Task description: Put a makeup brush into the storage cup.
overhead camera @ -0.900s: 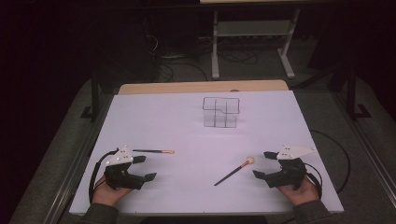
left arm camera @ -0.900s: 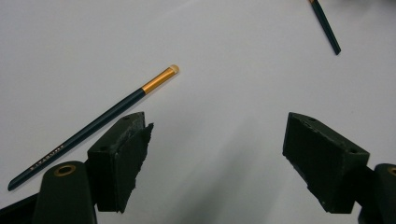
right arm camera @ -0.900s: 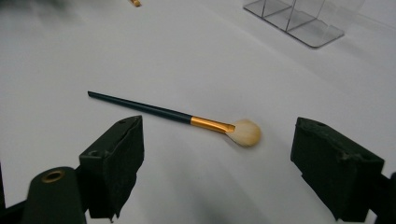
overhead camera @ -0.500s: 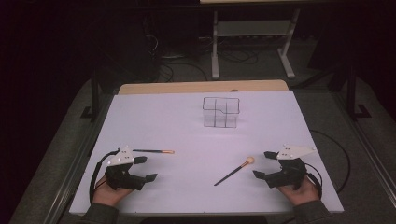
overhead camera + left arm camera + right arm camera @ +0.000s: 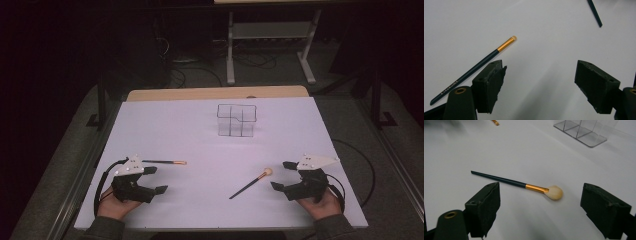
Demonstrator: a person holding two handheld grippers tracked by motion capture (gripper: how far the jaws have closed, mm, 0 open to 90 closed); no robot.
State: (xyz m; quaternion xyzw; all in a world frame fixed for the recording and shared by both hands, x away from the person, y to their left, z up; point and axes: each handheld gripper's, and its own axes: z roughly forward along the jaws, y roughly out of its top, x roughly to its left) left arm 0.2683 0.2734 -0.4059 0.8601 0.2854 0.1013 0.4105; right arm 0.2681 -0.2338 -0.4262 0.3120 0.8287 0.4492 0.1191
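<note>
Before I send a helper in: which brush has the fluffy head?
On the white table, look near the right claw. The dark-handled, gold-ferruled brush with the round cream head lies aslant there; the brush by the left claw has a tiny flat tip.

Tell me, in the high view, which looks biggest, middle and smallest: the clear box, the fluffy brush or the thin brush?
1. Clear box, biggest.
2. Fluffy brush.
3. Thin brush, smallest, though it is only a little shorter than the fluffy one, so those two are close.
</note>
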